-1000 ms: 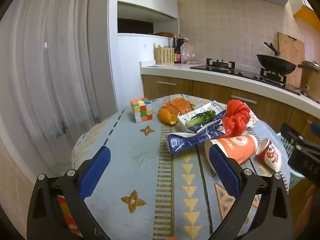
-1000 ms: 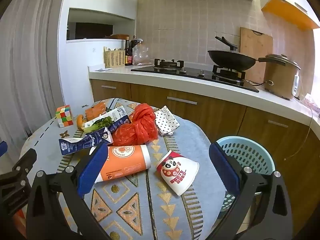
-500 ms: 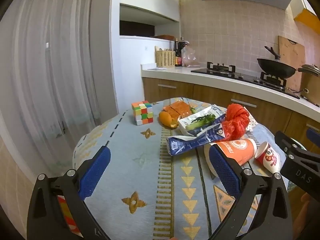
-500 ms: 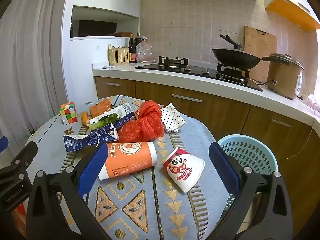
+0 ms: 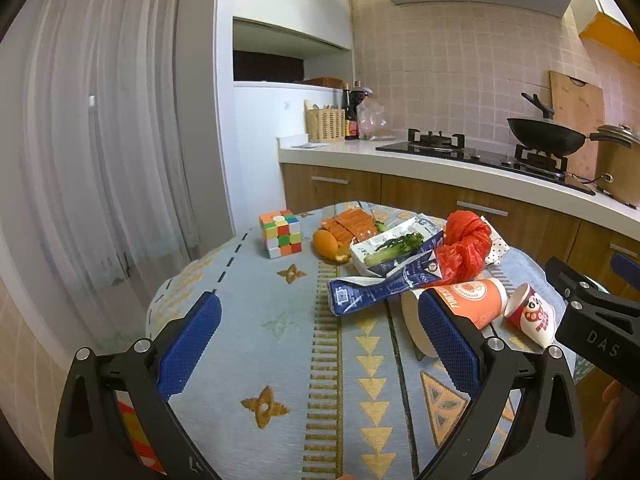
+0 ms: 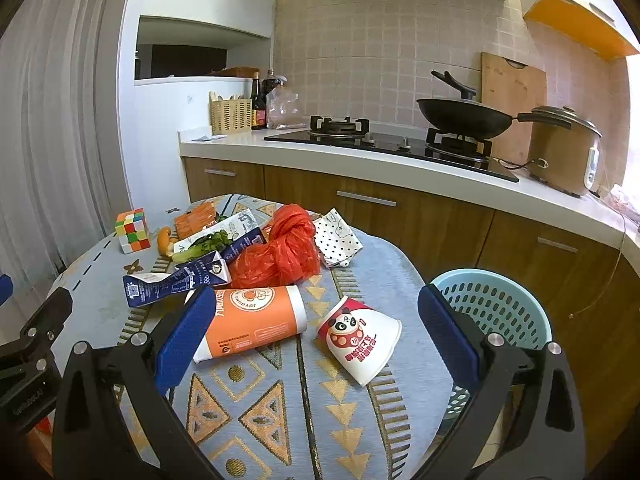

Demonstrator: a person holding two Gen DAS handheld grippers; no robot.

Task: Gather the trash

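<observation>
Two grippers, both spread wide and empty, hovering over the near edge of the table (image 6: 400, 256), likely staged for a first pick. Blue basket (image 6: 496, 304) sits just off the table's right side, so drops are short. Trash is clustered mid-table: red plastic bag (image 6: 288, 248), orange cup (image 6: 252, 320) on its side, flattened blue carton (image 6: 176, 280), panda cup (image 6: 360, 340) tipped over. Right gripper (image 6: 316, 332) frames both cups; left gripper (image 5: 320, 336) is lined up nearer the carton.

"DAS" legible in white on the black right gripper (image 5: 596, 322); print on cups and cartons too small or skewed to read.
</observation>
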